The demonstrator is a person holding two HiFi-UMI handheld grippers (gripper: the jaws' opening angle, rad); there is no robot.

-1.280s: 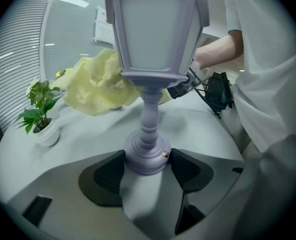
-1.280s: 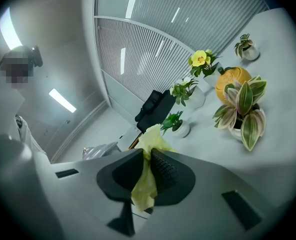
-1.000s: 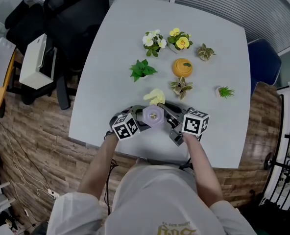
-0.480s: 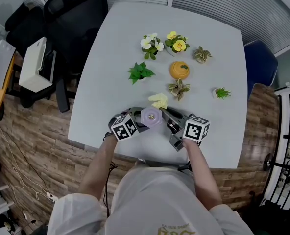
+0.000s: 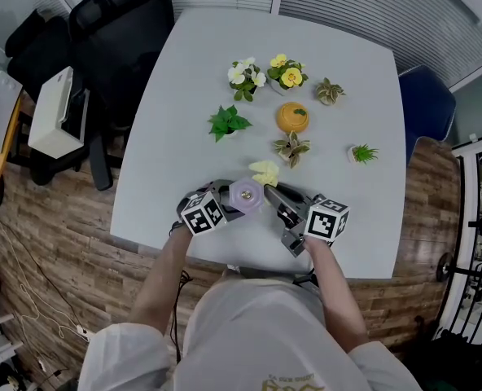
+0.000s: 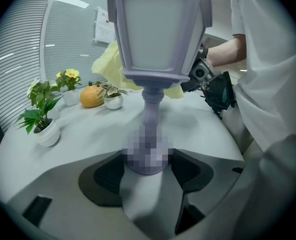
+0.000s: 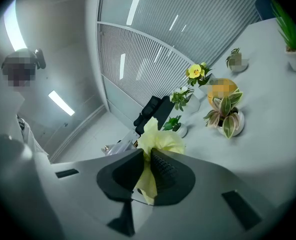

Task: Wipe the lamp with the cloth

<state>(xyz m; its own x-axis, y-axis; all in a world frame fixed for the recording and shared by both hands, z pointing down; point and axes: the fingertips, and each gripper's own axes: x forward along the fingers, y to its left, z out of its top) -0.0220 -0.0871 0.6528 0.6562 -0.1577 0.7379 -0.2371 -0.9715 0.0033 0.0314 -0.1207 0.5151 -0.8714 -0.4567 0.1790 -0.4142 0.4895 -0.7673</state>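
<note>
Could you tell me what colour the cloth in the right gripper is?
Pale yellow cloth, clearest in the right gripper view.

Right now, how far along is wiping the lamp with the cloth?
Both pickups look done: the left gripper is shut on the base of the pale purple lantern-shaped lamp, and the right gripper pinches the crumpled yellow cloth. In hand: the cloth is up behind the lamp's head, contact unclear. Left: the wiping itself, then setting both down.
</note>
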